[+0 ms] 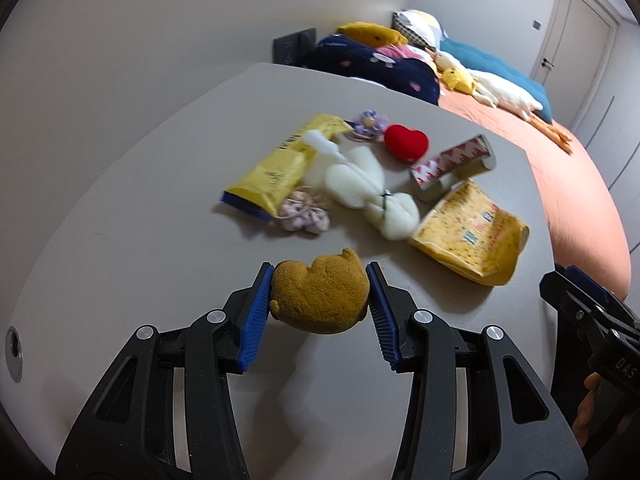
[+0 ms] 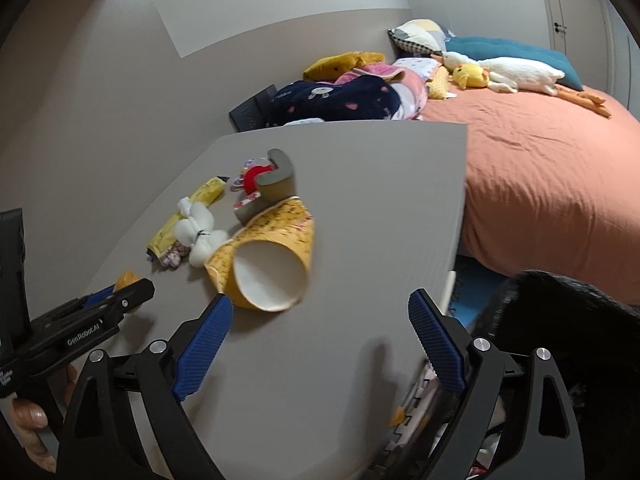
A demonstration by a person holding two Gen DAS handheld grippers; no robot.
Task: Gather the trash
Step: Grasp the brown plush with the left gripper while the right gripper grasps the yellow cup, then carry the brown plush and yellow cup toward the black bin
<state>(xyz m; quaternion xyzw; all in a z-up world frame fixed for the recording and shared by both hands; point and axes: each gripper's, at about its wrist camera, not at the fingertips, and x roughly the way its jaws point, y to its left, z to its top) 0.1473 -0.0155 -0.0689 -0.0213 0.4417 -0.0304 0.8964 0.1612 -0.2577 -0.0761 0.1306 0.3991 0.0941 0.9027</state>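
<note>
Two grippers, one load in hand

Both tools work the grey counter (image 1: 120,200). At lower centre of the left view, the left gripper (image 1: 320,294) has its fingers clamped on a brown plush lump (image 1: 320,300), lifted off the surface. Hold that squeeze steady during transport. Right of it lies the yellow snack bag (image 2: 268,264), mouth open toward the right gripper (image 2: 320,344), whose fingers stand wide apart, empty. Probably pinch the bag's rim.

Left gripper (image 1: 320,280) clamped, right gripper (image 2: 320,312) agape
</note>
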